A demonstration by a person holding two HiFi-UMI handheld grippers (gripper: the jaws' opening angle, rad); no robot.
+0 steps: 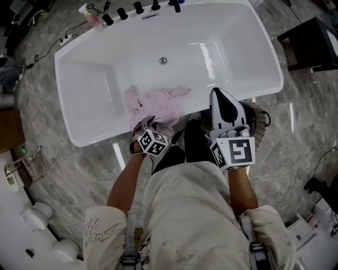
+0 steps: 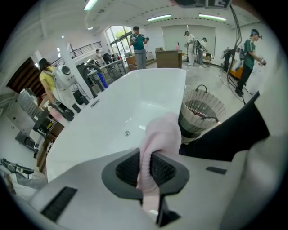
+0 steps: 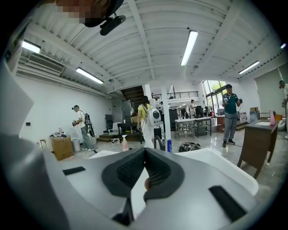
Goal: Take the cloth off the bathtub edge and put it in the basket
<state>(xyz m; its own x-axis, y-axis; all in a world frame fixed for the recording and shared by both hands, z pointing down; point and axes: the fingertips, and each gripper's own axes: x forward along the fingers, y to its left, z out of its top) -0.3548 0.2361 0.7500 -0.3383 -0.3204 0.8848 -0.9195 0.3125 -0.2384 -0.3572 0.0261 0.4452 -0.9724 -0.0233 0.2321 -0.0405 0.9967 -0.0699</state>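
Note:
A pink cloth [image 1: 158, 103] lies bunched over the near edge of the white bathtub [image 1: 95, 138]. My left gripper [image 1: 149, 124] is shut on its near end. In the left gripper view the cloth [image 2: 158, 134] stands up between the black pads [image 2: 128, 168] as a pinched fold, above the tub [image 2: 103, 130]. A round slatted basket [image 1: 259, 118] stands on the floor to the right of the tub, also seen in the left gripper view as the basket [image 2: 203, 109]. My right gripper [image 1: 218, 95] hovers beside the basket, jaws together and empty, its pads [image 3: 157, 168] meeting at the tips.
Black tap handles [image 1: 139, 7] line the tub's far rim and a drain [image 1: 163, 60] sits in its floor. A dark wooden stand [image 1: 311, 45] is at the far right. Cables and white objects [image 1: 37, 216] lie on the marble floor at left. Several people stand far off.

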